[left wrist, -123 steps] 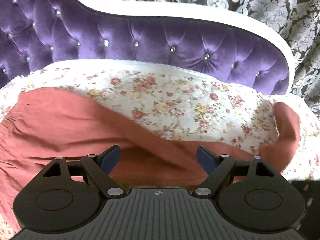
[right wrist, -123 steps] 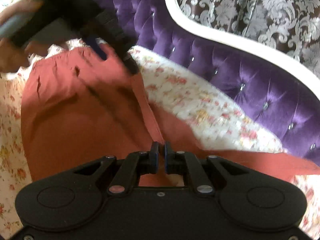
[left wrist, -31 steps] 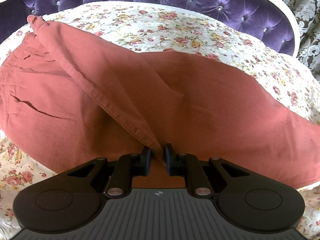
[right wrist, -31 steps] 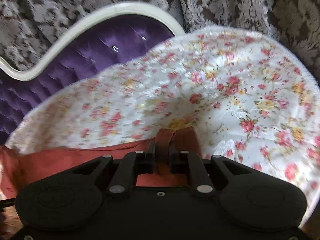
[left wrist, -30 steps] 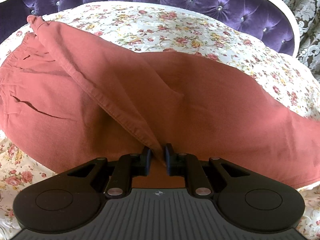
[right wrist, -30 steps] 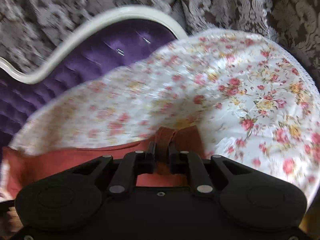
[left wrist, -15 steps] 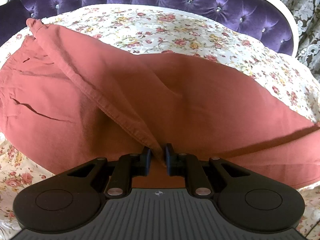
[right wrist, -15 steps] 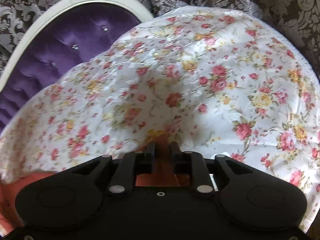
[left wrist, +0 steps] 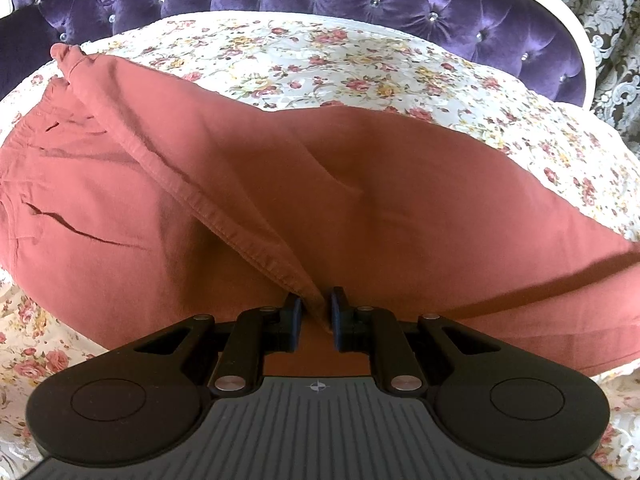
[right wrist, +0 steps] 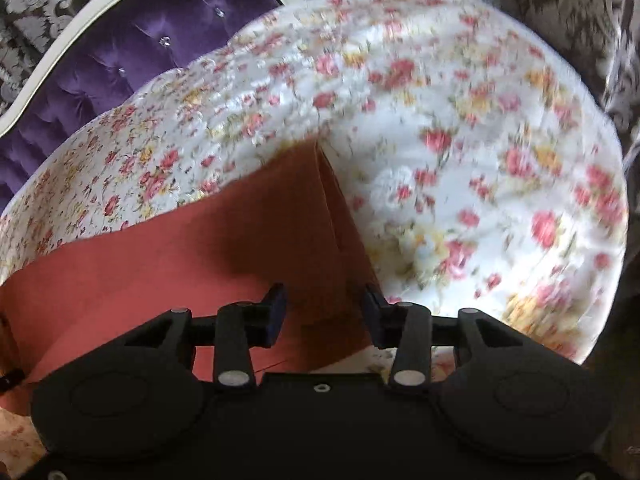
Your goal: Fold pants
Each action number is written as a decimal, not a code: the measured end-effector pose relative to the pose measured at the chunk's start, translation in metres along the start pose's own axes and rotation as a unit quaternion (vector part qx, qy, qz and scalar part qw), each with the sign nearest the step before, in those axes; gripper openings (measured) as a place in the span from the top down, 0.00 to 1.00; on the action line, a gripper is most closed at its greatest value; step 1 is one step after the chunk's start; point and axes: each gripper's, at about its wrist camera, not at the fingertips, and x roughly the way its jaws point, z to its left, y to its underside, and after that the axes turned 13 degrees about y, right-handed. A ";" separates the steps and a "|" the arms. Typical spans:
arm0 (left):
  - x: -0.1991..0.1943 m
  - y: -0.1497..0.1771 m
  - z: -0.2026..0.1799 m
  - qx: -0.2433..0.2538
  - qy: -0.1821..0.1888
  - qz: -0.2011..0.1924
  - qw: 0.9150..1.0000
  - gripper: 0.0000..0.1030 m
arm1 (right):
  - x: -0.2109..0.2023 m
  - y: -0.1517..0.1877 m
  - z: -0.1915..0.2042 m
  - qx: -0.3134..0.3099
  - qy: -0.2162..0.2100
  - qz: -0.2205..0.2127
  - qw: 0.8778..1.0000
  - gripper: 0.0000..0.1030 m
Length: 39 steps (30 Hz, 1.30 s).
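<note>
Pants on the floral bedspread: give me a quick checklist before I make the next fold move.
1. Left gripper clamped on the folded hem edge of the pants: ok, cloth is pinched between its fingers.
2. Right gripper released: ok, its jaws have just been opening and stand apart, with the leg end between them but not pressed.
3. Leg end resting on the bedspread: ok, though the view is blurred.
4. Fabric flat: not ok, a crease and a diagonal ridge remain.
5. Whole garment on the bed: cannot tell, the lower edges are hidden behind both grippers.
</note>
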 end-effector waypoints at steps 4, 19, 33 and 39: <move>0.000 0.000 0.000 0.001 -0.001 0.000 1.000 0.86 | 0.000 -0.002 0.002 -0.002 0.007 -0.008 1.000 0.53; -0.001 0.012 -0.007 0.007 -0.009 0.017 1.000 0.85 | -0.004 0.009 0.004 -0.042 0.054 -0.003 0.998 0.82; -0.069 0.004 0.032 0.046 -0.014 -0.021 0.999 0.72 | -0.082 -0.011 0.100 -0.123 0.025 -0.126 0.984 0.52; -0.085 -0.029 0.109 -0.012 -0.073 -0.048 0.996 0.72 | -0.092 -0.001 0.217 -0.224 -0.125 -0.135 0.957 0.52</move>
